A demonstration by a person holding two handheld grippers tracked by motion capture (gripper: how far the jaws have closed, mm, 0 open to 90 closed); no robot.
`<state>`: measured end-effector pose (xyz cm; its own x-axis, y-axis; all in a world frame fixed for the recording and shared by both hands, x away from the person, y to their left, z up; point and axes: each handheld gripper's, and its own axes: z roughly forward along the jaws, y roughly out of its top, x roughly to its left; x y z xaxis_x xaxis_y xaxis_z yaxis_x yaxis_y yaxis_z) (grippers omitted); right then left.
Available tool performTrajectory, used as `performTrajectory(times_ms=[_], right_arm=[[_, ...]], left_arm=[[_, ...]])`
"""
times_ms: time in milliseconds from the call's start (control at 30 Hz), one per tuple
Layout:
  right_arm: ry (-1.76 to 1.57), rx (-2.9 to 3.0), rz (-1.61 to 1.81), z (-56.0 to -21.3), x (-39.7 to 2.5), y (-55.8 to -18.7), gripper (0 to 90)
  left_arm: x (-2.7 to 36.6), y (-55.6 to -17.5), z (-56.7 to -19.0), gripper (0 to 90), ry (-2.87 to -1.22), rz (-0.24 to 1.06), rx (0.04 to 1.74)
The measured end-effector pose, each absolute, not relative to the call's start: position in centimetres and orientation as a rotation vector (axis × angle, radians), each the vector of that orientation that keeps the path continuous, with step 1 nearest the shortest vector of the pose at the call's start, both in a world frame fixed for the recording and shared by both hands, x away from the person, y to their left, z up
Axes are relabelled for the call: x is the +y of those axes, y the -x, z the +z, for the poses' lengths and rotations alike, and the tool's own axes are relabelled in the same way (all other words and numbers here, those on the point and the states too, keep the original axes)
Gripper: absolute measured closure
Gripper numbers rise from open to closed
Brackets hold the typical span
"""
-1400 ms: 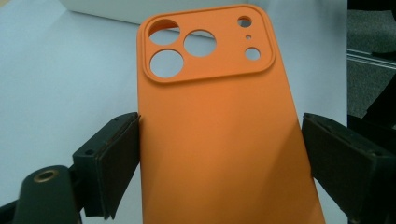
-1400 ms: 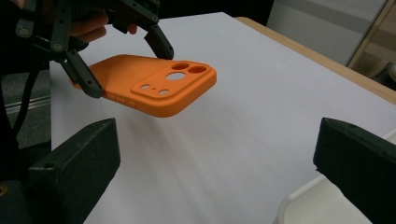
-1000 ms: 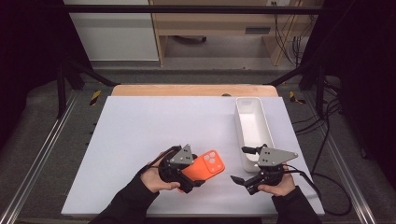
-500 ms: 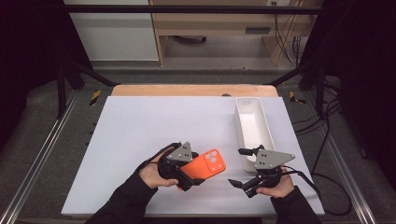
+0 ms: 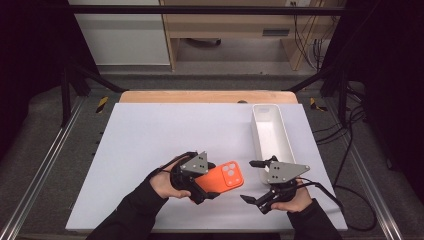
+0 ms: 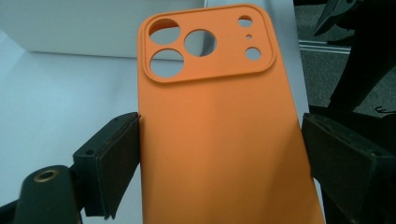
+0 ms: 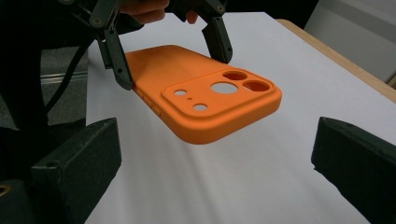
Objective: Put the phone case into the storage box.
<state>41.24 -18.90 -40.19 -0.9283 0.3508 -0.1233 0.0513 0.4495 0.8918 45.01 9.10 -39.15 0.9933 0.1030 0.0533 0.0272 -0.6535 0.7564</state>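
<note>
The left gripper point(image 5: 200, 187) squeezes the orange phone case point(image 5: 222, 177) by its long edges, holding it above the white table point(image 5: 150, 135). The right gripper point(image 5: 256, 182) is wide open just beside it, holding nothing. The white tray point(image 5: 270, 135) sits near the table's right edge.

An orange phone case point(image 5: 223, 177), camera cutouts facing up, is held off the white table.

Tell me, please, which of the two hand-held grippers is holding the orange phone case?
The left hand-held gripper: its jaws clamp the orange phone case; the right hand-held gripper stands open, empty.
</note>
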Motion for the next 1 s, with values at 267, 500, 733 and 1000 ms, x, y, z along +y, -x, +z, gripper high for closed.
performTrajectory(times_ms=[267,500,733,1000], right_arm=[[-0.311,2.445,1.453,-39.9,-18.3,-41.5,2.0],[-0.29,2.474,1.448,-40.1,-17.9,-41.8,2.2],[-0.273,2.485,1.466,-40.2,-17.8,-41.9,2.4],[-0.232,2.526,1.49,-40.5,-17.6,-42.2,2.8]], left_arm=[[8.6,-44.9,-39.1,13.3,-2.28,0.097,0.046],[8.5,-44.7,-39.0,13.4,-2.269,0.086,0.027],[8.2,-44.4,-39.0,13.4,-2.272,0.077,0.002],[7.9,-44.1,-39.1,13.4,-2.267,0.066,-0.025]])
